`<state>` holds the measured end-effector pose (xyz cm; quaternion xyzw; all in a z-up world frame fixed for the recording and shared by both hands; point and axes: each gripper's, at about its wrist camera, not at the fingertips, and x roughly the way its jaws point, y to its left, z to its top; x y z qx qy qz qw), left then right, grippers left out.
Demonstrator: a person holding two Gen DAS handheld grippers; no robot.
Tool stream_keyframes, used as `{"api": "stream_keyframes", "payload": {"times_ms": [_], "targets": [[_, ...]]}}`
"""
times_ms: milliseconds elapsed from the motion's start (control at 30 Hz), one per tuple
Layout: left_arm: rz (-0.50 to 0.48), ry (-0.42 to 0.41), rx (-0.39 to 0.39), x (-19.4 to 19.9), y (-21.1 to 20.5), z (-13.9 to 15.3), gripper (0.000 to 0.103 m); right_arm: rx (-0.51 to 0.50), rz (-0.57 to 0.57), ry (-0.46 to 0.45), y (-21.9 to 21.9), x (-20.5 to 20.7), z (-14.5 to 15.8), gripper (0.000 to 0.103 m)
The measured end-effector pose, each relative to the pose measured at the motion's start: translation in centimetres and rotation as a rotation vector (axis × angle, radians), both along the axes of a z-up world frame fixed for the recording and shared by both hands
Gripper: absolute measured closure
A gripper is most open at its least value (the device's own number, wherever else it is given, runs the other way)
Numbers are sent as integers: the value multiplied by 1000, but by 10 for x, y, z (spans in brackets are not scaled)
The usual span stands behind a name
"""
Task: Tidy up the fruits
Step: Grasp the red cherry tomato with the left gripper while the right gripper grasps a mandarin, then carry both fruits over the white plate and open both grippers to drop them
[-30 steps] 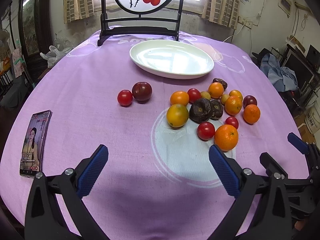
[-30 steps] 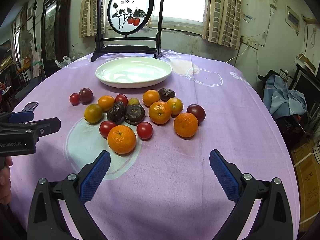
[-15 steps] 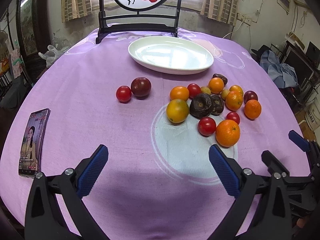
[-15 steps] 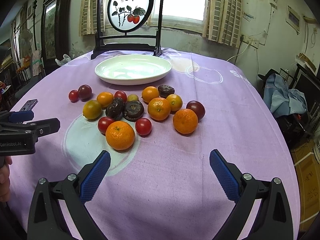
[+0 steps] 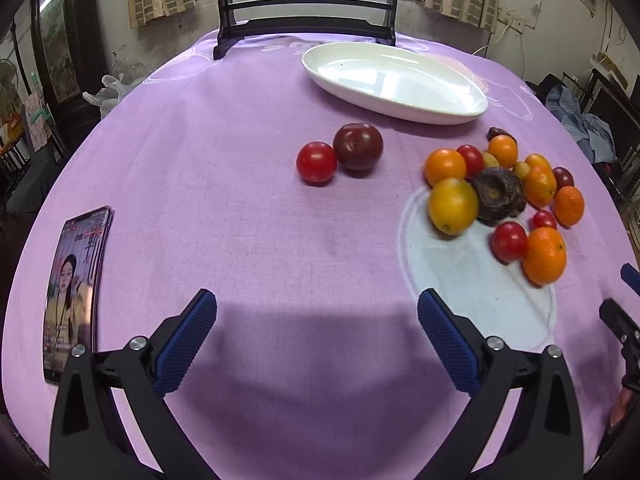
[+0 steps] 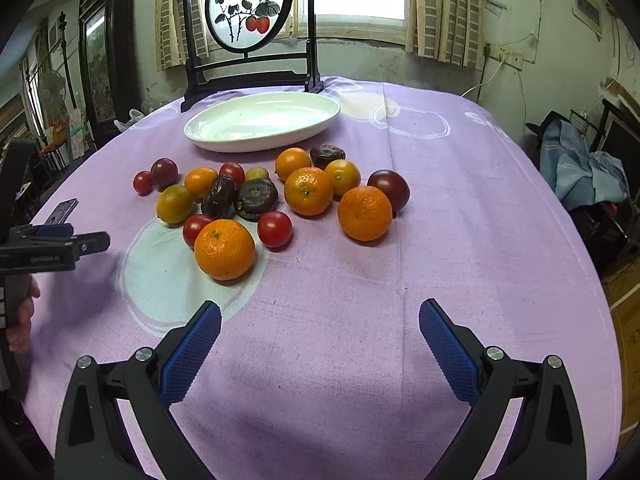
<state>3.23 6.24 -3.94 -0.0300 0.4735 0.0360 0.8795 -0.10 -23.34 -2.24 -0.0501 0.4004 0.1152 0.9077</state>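
Left gripper: jaws released, wide apart, nothing between them, hovering over bare purple cloth at the near edge of the worktop. Right gripper: same, jaws released, empty, over the near right part of the cloth.

Phone lies flat near left, screen lit, well apart from the fruit.

Fruit pile sits mid-worktop, right of centre in the left view. Nearest piece is a big orange on the pale circle printed in the cloth, with a cherry tomato just beside it on the right and another tomato touching on its left. Second orange sits further right, a dark plum touching it behind. Two dark wrinkled fruits are in the middle of the pile; a yellow-green citrus is on the pile's left end. More oranges and small tomatoes pack in behind these.

Apart from the pile, to the left: a red tomato touching a plum.

Far: white oval plate, nothing in it, just beyond the pile. Behind it a dark-framed round screen painted with red fruit stands upright at the far edge.
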Motion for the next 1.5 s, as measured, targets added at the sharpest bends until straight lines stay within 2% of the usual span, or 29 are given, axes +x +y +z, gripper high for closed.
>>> {"api": "stream_keyframes", "payload": {"times_ms": [200,233,267,300,400,500,567,767,933,1100,1133,1200,1333,1367,1400,1433,1500], "targets": [[-19,14,67,49,3,-7,6,20,6,17,0,4,-2,3],[-25,20,68,58,3,-9,12,22,6,19,-1,4,-2,3],[-32,34,63,66,4,-12,25,25,5,24,-1,5,-3,3],[-39,53,51,75,5,-15,27,26,4,28,-1,7,-3,3],[-31,32,35,91,10,-16,32,26,-2,37,-2,11,-4,3],[-51,7,19,102,12,-16,46,23,-7,42,-3,13,-4,3],[-59,-12,21,104,11,-15,74,14,-11,41,-3,14,-4,3],[-44,-10,-79,92,19,-8,75,-51,-46,48,-9,21,-6,3],[-90,-58,-134,63,9,5,75,-101,-87,75,-17,40,-14,3],[-137,-68,-179,44,-1,9,75,-89,-103,78,-19,73,-13,4],[-144,-67,-183,41,-2,9,75,-95,-95,80,-17,79,-13,7],[-151,-65,-188,36,-4,10,75,-118,-86,87,-11,91,-14,25],[-158,-71,-199,29,-5,14,75,-136,-76,112,-4,107,-18,36],[-160,-74,-194,29,-6,15,75,-139,-68,117,-1,110,-20,45],[-164,-77,-190,28,-7,16,75,-123,-51,124,0,112,-22,59],[-168,-79,-188,28,-8,18,75,-87,-34,136,0,114,-24,61],[-175,-79,-182,29,-10,20,75,-93,-44,129,1,113,-23,62]]}}
